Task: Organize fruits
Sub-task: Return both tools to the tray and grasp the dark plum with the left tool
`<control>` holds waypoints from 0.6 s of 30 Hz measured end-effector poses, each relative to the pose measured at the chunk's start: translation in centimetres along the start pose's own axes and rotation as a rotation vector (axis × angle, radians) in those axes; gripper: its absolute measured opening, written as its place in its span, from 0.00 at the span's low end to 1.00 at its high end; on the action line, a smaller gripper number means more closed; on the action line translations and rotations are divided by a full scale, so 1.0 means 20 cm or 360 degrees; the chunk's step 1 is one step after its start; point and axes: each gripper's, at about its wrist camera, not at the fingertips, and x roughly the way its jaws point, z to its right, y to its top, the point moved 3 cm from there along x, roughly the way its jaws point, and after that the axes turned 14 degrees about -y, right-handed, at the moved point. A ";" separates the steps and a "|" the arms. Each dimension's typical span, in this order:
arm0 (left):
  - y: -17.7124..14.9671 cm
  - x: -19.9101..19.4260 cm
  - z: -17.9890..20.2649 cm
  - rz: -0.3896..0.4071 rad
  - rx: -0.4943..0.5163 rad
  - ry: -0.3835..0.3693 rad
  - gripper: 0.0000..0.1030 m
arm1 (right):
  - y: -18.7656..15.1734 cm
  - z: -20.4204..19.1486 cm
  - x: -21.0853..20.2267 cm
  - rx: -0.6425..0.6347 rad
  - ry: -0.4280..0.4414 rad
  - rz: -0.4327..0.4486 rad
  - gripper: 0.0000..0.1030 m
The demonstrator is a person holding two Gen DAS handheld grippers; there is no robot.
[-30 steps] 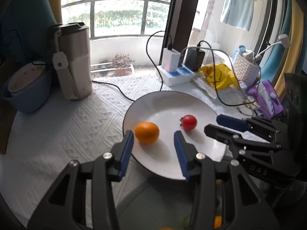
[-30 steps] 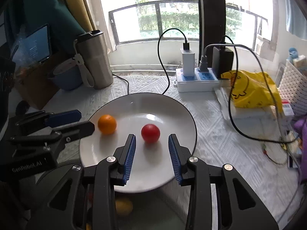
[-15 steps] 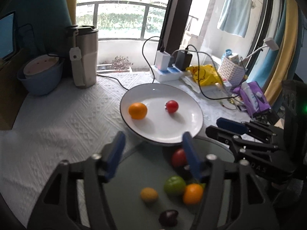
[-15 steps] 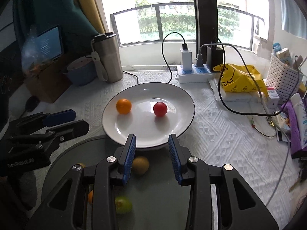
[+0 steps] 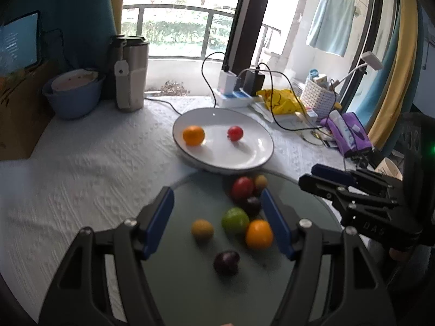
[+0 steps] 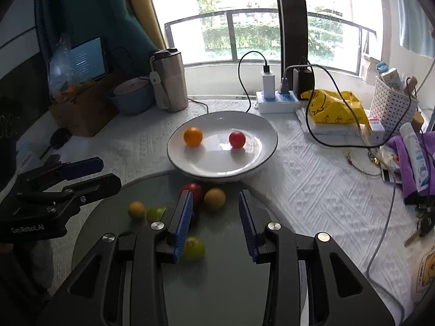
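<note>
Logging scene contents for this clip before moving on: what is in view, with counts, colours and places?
plate: 1, white, table centre
orange: 1, on plate, left
tomato: 1, red, on plate, right
loose fruits: about 7, mixed colours, on grey-green round mat before plate
tumbler: 1, steel, back left
bowl: 1, blue, beside tumbler
power strip: 1, white, back
yellow bag: 1, right
basket: 1, white, right
left tongs: open, empty
right tongs: open, empty

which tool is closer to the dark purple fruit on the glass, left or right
Left. The left tool hangs open right over the dark purple fruit, which lies between its fingers. The right tool sits off to its right, farther back.
</note>
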 end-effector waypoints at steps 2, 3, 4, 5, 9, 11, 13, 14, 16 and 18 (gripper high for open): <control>-0.04 -0.01 0.01 -0.0003 -0.0011 0.0000 0.67 | -0.03 -0.01 -0.01 -0.0009 0.0020 -0.0008 0.36; -0.06 -0.01 0.01 -0.0009 -0.0018 0.0001 0.67 | -0.05 -0.01 -0.01 -0.0013 0.0029 -0.0017 0.36; -0.08 0.00 0.01 -0.0021 -0.0028 0.0004 0.67 | -0.07 -0.01 0.00 -0.0015 0.0036 -0.0026 0.36; -0.11 0.00 0.01 -0.0031 -0.0041 0.0006 0.67 | -0.08 -0.02 0.00 -0.0020 0.0045 -0.0038 0.36; -0.18 0.03 0.02 -0.0067 -0.0093 0.0009 0.67 | -0.14 -0.03 0.02 -0.0038 0.0075 -0.0069 0.36; -0.22 0.04 0.02 -0.0088 -0.0114 0.0012 0.67 | -0.15 -0.04 0.02 -0.0044 0.0088 -0.0078 0.36; -0.25 0.05 0.02 -0.0102 -0.0128 0.0014 0.67 | -0.17 -0.04 0.03 -0.0051 0.0104 -0.0089 0.36; -0.26 0.06 0.02 -0.0112 -0.0128 0.0020 0.67 | -0.18 -0.04 0.04 -0.0053 0.0110 -0.0095 0.36; -0.27 0.08 0.02 -0.0134 -0.0116 0.0035 0.67 | -0.20 -0.05 0.06 -0.0057 0.0127 -0.0111 0.36; -0.28 0.10 0.02 -0.0153 -0.0102 0.0056 0.67 | -0.21 -0.06 0.08 -0.0059 0.0148 -0.0128 0.36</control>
